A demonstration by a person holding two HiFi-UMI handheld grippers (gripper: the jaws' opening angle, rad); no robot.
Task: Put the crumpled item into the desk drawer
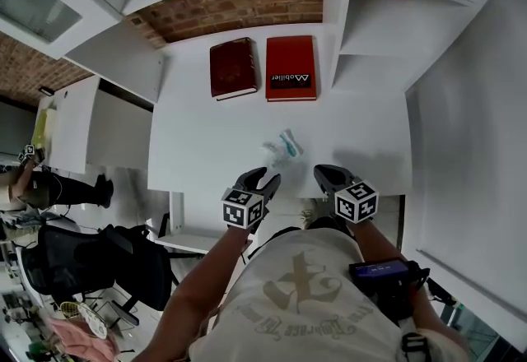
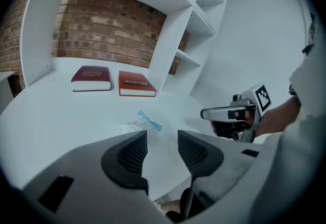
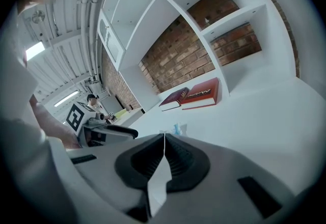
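The crumpled item (image 1: 282, 146) is a small wad of clear and pale blue wrapping lying on the white desk (image 1: 198, 146), near its front edge. It also shows as a crumpled wad (image 2: 140, 122) just beyond my left jaws, and only its top (image 3: 176, 129) peeks over my right jaws. My left gripper (image 1: 268, 181) hovers at the desk's front edge, short of the item, open and empty (image 2: 162, 139). My right gripper (image 1: 323, 173) hangs beside it to the right, shut with its pads touching and nothing between them (image 3: 163, 139). No drawer shows in any view.
A dark red book (image 1: 233, 67) and a brighter red book (image 1: 291, 68) lie side by side at the back of the desk against the brick wall. White shelving (image 1: 370, 48) rises on the right. A black chair with a bag (image 1: 90, 257) stands at the lower left.
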